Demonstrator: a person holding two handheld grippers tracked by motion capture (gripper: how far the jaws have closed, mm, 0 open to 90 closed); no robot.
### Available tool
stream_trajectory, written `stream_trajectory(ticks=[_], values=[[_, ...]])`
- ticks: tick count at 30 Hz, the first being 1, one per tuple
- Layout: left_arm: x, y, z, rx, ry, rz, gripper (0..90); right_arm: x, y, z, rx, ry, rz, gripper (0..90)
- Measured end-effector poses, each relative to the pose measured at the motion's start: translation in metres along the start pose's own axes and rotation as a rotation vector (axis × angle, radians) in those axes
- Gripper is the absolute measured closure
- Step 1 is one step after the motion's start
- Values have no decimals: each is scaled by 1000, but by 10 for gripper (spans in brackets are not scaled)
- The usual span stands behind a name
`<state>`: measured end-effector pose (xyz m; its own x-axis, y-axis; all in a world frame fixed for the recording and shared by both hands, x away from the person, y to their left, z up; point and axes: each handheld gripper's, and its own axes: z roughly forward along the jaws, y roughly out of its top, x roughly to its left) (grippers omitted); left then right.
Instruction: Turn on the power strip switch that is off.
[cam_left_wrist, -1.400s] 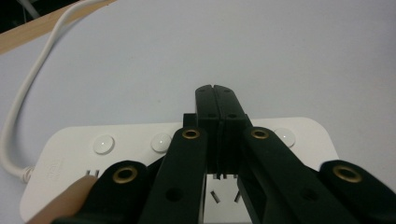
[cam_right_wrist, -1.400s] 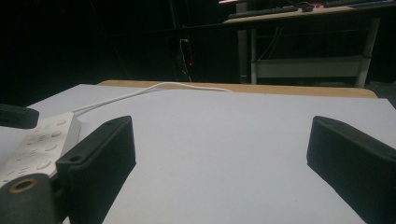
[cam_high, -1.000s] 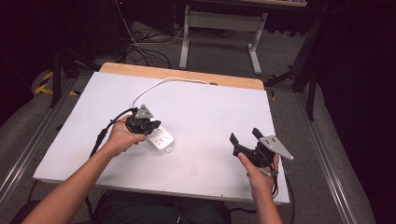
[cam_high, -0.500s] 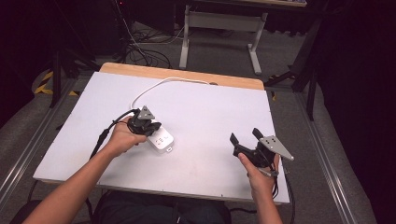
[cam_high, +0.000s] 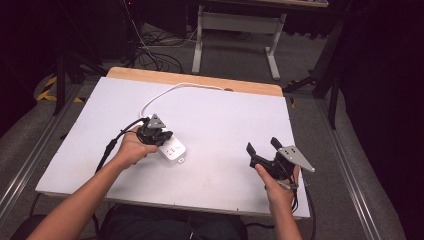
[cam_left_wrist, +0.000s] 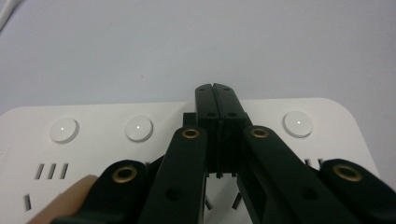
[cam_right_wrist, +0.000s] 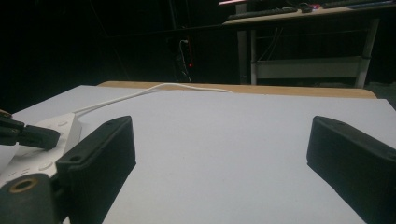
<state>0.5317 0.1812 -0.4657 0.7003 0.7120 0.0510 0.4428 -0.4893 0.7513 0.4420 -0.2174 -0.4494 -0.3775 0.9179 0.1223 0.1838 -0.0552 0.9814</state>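
Observation:
A white power strip (cam_high: 173, 150) lies on the white table top (cam_high: 225, 115), and its white cord (cam_high: 161, 95) curves off to the far edge. My left gripper (cam_high: 166, 135) rests over the strip, held by a hand. In the left gripper view its jaws (cam_left_wrist: 215, 91) stand pressed together with nothing between them, just above the power strip (cam_left_wrist: 299, 140) and its row of round buttons. My right gripper (cam_high: 262, 146) is held near the front right of the table, apart from the strip. Its jaws (cam_right_wrist: 219, 140) are wide open and empty.
A wooden strip (cam_high: 200, 80) runs along the table's far edge. Beyond it stand a desk frame (cam_high: 235, 30) and tangled cables (cam_high: 150, 55) on the floor. Metal rails (cam_high: 350, 165) flank the table on both sides.

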Motion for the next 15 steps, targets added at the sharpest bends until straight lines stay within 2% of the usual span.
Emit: stream_trajectory(ticks=[15], values=[[1, 0, 0, 7, -5, -22, 900, 1, 0, 0, 0, -1, -1, 85]])
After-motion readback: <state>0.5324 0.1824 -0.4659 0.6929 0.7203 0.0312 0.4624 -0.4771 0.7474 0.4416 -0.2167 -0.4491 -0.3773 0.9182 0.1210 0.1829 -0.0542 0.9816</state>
